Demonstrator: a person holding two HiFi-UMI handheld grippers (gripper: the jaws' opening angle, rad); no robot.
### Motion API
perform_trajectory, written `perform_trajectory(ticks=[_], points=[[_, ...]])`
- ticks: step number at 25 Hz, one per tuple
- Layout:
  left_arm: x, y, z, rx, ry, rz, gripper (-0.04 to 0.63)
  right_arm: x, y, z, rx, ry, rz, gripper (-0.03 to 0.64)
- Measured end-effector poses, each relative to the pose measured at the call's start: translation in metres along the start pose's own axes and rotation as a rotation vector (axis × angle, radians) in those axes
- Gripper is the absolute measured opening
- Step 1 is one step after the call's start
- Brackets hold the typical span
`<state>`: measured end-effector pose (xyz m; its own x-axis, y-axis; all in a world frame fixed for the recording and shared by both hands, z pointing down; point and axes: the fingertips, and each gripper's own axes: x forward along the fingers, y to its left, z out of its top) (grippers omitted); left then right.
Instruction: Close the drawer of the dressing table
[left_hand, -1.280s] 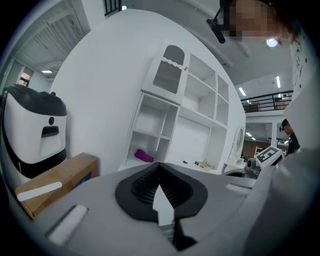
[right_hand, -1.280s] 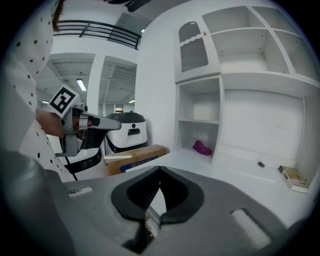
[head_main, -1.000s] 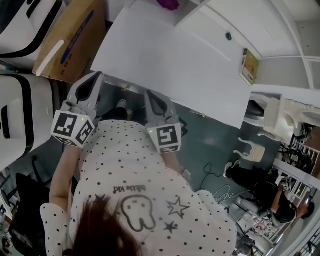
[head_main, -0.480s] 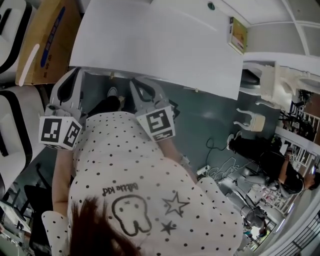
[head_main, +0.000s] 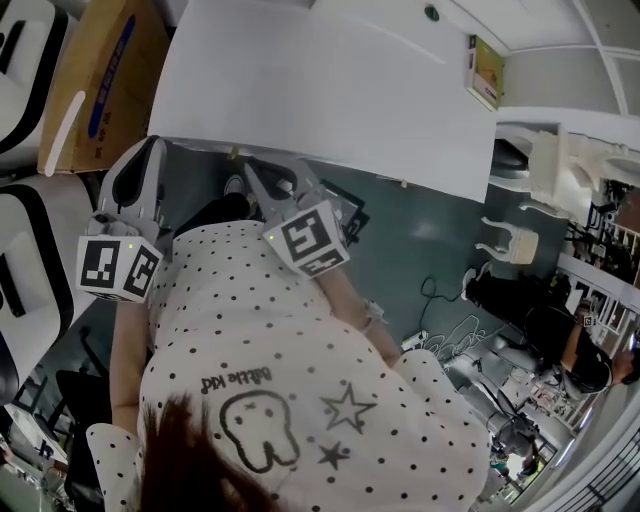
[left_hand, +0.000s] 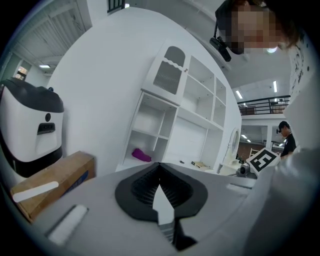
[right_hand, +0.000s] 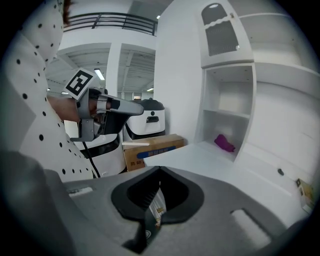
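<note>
Drawer front is out of sight from above. It lies beneath the near edge of the dressing table's white top (head_main: 330, 90), and all that peeks past that edge is what looks like a small brass-coloured knob (head_main: 236, 152), with a second knob (head_main: 404, 183) further along the same edge. Nothing else juts out from under the top, so I'd judge the drawer to be nearly home or already pushed in. No camera shows whether a gap is left, so the closing push may be finished or may want one last nudge. The left gripper (head_main: 150, 150) has its tips right at the top's near edge, towards the end where the cardboard carton (head_main: 100, 80) stands beside the top. The right gripper (head_main: 262, 175) reaches to the same edge just beside the first knob. The top hides whether either tip actually touches the drawer front. Seen along its own length, the left gripper's fingers (left_hand: 142, 187) are pressed fully together with nothing between them, only a thin pale slit where they part lower down. The right gripper's fingers (right_hand: 172, 192) look closed the same way. A narrow mottled sliver shows in their slit, too small to name, and I wouldn't call it held. By my reckoning both grippers serve here as blunt pushers, not as clamps.
</note>
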<state>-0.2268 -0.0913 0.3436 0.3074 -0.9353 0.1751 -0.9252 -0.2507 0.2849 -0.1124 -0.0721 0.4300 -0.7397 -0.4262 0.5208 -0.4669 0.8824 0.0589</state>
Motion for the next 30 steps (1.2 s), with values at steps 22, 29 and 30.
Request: perform_trajectory(ticks=[22, 29, 30], points=[[0.016, -0.002, -0.013, 0.003, 0.078, -0.128, -0.005, 0.002, 0.002, -0.007, 0.042, 0.074, -0.069, 0.0], [0.016, -0.002, -0.013, -0.029, 0.073, -0.135, -0.006, 0.002, -0.007, -0.002, -0.002, 0.082, -0.086, 0.0], [0.016, -0.001, -0.013, -0.033, 0.061, -0.13, -0.006, 0.001, -0.007, -0.002, -0.009, 0.087, -0.081, 0.001]])
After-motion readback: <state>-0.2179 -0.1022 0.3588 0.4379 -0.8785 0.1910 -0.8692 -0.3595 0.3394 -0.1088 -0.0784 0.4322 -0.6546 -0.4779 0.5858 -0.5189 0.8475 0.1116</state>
